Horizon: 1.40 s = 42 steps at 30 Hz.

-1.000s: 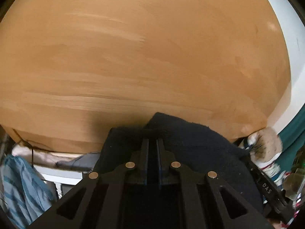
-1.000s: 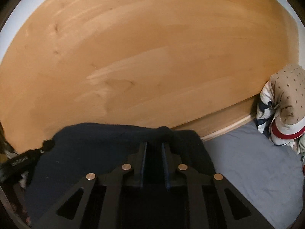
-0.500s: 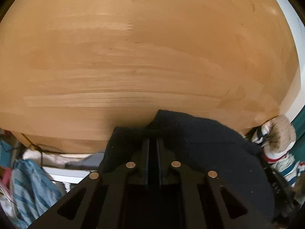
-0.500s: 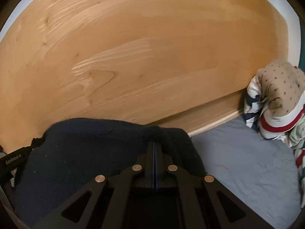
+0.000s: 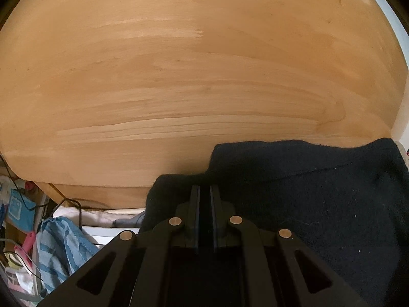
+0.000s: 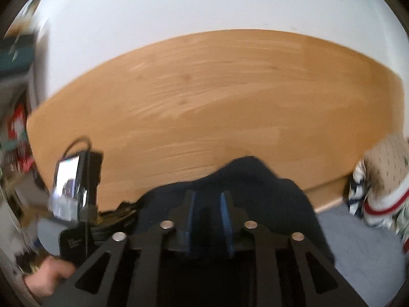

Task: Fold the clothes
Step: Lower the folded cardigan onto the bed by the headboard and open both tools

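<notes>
L tongs [image 5: 204, 192]: fingers nearly together, narrow slot between the pads, and dark navy garment [image 5: 319, 192] fabric bunched round the tips. Looks clamped on a fold of it, tho the fabric in the slot itself is too dark to make out. The garment spreads out to the right of the L tongs, fuzzy knit, top edge running level across the wooden headboard [image 5: 179, 76], which fills the view beyond. Down-left of the L tongs: striped blue cloth [image 5: 58, 250], black cable [image 5: 76, 204], white bits of bedding, misc clutter by the edge of the view.

R tongs [image 6: 207, 204]: jaws have just been opening, clear gap between the blue-ribbed pads. The garment [image 6: 245, 174] humps up just past the tips and drapes under and to both sides of them; pads don't look to be pressing on it. View is motion-blurred. Beyond it the same headboard [image 6: 230, 97], white wall [image 6: 204, 5] above that. Left of the R tongs: the other handheld unit with a lit phone screen [image 6: 67, 186], and a hand [image 6: 48, 276] gripping it low down. Right of the R tongs: grey bed sheet [image 6: 358, 250], and a heap of clothes [image 6: 383, 179], beige dotted, striped navy/white, red band, against the headboard.
</notes>
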Each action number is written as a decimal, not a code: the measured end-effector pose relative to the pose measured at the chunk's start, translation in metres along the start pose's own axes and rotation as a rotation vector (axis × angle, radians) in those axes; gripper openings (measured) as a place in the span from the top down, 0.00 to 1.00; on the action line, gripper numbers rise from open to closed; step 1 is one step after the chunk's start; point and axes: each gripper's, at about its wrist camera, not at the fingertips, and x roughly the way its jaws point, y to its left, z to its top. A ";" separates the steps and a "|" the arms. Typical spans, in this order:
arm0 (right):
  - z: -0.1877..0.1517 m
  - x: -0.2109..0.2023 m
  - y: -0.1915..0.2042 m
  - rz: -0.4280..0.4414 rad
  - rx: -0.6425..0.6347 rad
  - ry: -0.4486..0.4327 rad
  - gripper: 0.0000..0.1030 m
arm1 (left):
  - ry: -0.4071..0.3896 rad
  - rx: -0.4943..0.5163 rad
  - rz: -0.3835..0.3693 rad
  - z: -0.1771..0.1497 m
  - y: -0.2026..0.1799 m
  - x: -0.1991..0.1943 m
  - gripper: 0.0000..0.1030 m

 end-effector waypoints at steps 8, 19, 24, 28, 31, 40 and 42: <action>-0.026 0.034 -0.007 -0.142 -0.038 0.071 0.76 | -0.158 -0.138 -0.153 -0.018 0.013 -0.037 0.91; -0.033 0.028 -0.023 -0.114 0.044 0.045 0.76 | -0.335 0.014 -0.289 -0.057 -0.047 -0.062 0.91; -0.038 0.021 -0.029 -0.097 0.046 0.039 0.75 | -0.309 0.058 -0.273 -0.048 -0.051 -0.056 0.91; -0.041 -0.016 -0.041 -0.004 0.171 -0.049 0.75 | -0.275 0.081 -0.241 -0.037 -0.042 -0.051 0.91; -0.054 -0.031 -0.025 -0.051 0.119 -0.087 0.72 | -0.256 0.048 -0.248 -0.034 -0.037 -0.050 0.91; -0.051 -0.005 -0.017 -0.122 0.071 -0.021 0.71 | -0.305 -0.010 -0.296 -0.044 -0.033 -0.100 0.91; -0.053 -0.006 -0.019 -0.131 0.073 -0.030 0.71 | -0.337 0.039 -0.289 -0.051 -0.037 -0.113 0.91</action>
